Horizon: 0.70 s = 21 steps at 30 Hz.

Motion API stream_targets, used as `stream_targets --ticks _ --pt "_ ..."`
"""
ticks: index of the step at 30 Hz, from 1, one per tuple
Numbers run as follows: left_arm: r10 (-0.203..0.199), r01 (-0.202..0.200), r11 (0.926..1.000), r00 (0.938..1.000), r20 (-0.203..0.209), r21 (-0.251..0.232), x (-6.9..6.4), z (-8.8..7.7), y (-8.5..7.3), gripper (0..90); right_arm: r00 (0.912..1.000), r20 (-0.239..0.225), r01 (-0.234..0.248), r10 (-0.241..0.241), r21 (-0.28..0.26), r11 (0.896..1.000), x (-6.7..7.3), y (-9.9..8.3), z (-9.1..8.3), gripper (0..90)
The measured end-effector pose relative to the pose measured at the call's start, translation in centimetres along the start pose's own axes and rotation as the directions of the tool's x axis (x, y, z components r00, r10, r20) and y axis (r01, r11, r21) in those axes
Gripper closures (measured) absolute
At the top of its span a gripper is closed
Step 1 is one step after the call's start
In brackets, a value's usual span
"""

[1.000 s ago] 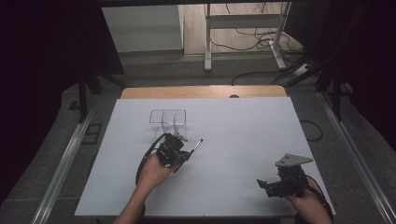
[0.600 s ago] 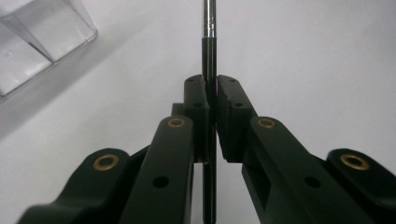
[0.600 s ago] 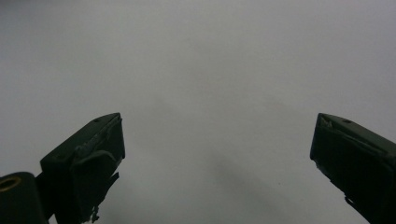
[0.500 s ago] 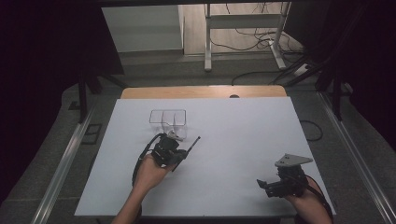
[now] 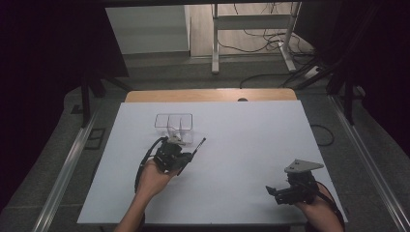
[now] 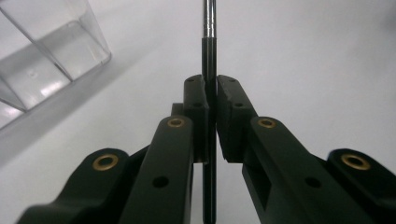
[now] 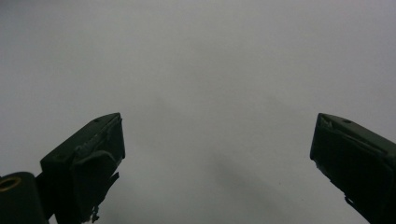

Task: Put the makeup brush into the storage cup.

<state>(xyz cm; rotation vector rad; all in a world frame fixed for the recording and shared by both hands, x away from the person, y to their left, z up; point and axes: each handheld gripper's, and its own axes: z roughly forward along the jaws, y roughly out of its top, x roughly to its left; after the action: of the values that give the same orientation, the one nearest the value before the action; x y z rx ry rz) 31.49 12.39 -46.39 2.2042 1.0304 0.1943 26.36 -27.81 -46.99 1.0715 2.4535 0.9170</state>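
the thin black pen with a silvery tip is clamped between the closed jaws of the left gripper, just beside the clear plastic box on the white table, while the right gripper rests well apart near the table's front edge, jaws spread wide on nothing.

The clear box stands on the table just behind the left gripper; the right gripper well right, nearer the front edge.

A white table with a wooden far edge stands on grey floor, cables beyond in dim light
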Motion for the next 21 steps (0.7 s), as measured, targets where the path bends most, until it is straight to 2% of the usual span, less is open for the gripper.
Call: stream_targets --ticks 9,21 --pt "-0.007 0.005 0.9961 0.9997 -0.023 -0.088 0.5 -1.2 -0.1 84.0 1.0 -0.001 0.0 0.0 0.001 1.0 0.0 0.0 0.0 3.3" --pt "-0.023 0.016 0.9885 0.9985 -0.049 -0.15 1.0 -1.7 -0.3 84.0 1.0 -0.003 -0.001 0.001 0.004 1.0 0.0 0.0 0.1 3.4"
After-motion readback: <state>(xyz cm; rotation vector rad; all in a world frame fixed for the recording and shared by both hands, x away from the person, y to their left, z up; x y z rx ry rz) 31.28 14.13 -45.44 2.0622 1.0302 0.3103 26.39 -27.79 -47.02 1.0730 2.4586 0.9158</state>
